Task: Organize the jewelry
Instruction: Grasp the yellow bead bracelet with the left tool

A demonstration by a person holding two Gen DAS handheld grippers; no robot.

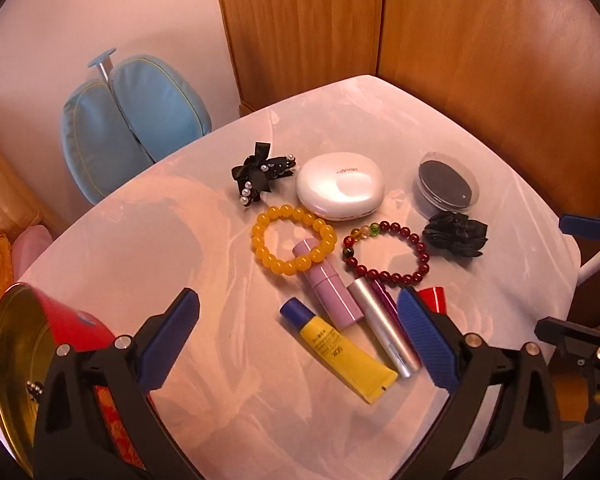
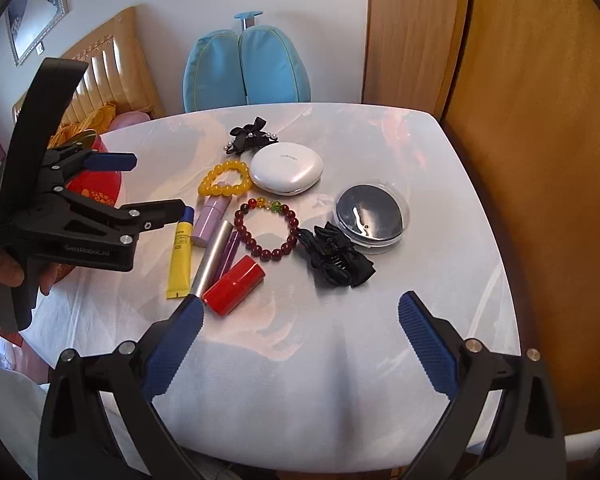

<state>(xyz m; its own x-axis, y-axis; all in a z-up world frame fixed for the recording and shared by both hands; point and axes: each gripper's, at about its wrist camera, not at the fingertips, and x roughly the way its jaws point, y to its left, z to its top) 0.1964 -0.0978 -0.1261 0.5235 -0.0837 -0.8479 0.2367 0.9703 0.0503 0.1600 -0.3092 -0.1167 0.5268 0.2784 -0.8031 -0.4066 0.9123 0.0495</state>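
In the left wrist view, the left gripper (image 1: 298, 334) is held wide apart above the table (image 1: 204, 240), with nothing between its fingers. The white case (image 1: 340, 185) serves as landmark: the yellow bracelet (image 1: 293, 240) lies just in front of it, the red bracelet (image 1: 386, 252) in front and to the right. A bow clip (image 1: 258, 174) lies just left of the case, a clear round box (image 1: 447, 187) to its right, and a black scrunchie (image 1: 456, 237) in front of that box. A lilac tube (image 1: 327, 284) rests across the yellow bracelet's rim; a yellow tube (image 1: 340, 356) and a silver tube (image 1: 384, 334) lie nearer. A red tin (image 1: 48, 352) with a gold inside is seen only here at full size, far left of the case.

In the right wrist view, the right gripper (image 2: 300, 330) is likewise spread wide and empty. A red cylinder (image 2: 234, 286), mostly hidden in the other view, is shown whole, well in front of the case. The left gripper and a hand (image 2: 4, 272) are seen from the side.
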